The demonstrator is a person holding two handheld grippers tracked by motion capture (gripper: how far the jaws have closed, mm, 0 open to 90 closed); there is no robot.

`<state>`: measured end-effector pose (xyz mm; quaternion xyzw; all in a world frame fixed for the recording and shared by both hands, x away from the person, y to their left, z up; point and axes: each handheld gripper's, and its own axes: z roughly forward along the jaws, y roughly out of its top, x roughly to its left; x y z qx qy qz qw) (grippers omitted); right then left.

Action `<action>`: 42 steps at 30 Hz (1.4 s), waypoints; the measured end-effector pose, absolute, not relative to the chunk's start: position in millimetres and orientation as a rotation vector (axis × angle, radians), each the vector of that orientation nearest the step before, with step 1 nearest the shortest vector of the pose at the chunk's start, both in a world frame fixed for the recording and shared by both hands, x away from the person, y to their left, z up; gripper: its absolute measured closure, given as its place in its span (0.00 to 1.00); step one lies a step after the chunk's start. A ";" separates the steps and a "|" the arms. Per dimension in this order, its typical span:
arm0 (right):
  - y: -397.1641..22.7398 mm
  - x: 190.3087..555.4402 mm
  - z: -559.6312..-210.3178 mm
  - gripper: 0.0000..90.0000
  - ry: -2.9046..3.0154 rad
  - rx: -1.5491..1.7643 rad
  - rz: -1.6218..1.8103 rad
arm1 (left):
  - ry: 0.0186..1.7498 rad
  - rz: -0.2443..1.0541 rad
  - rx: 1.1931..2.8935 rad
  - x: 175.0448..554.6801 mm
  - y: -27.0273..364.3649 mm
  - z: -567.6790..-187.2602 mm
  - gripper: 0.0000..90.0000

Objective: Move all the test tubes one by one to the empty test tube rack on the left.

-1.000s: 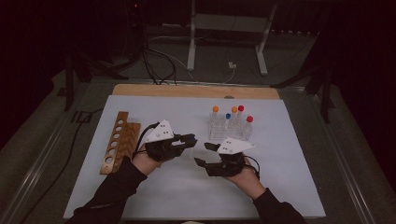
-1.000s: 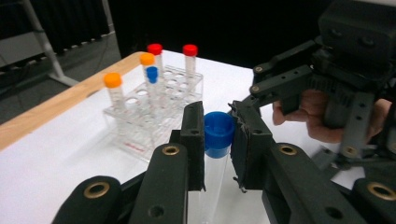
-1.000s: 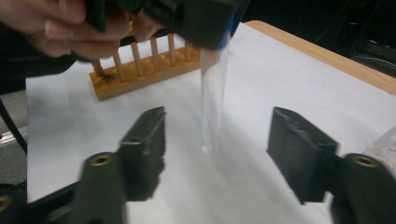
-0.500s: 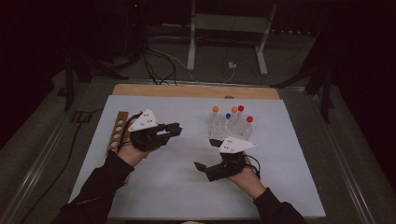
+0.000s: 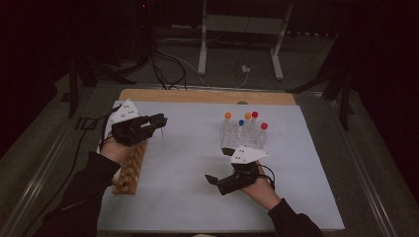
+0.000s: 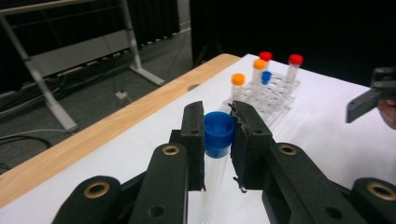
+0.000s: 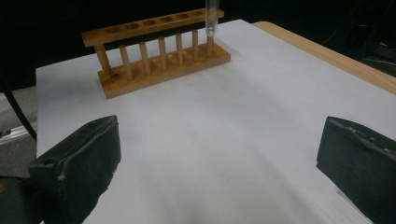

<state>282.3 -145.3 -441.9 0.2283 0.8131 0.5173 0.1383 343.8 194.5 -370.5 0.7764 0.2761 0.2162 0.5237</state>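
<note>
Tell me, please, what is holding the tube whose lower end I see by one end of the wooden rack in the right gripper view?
Observer: The left gripper holds that blue-capped tube, with its jaws shut at the cap.
Operator: Thank you. Are there more tubes on the table?
Observer: Yes, five capped tubes stand in a clear rack on the right half of the white mat.
Operator: Which cap colours do they have?
Observer: Two are orange, two are red and one is blue.
</note>
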 end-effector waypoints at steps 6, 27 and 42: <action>-145.7 282.1 -441.1 0.00 2.357 0.649 1.500 | 0.727 0.557 1.827 348.7 219.0 -364.1 0.86; -144.6 282.9 -443.0 0.00 2.373 0.639 1.508 | 0.908 0.681 1.767 368.4 282.6 -363.4 0.86; -144.7 283.2 -443.7 0.00 2.381 0.640 1.515 | 1.025 0.663 1.733 384.3 298.8 -395.4 0.86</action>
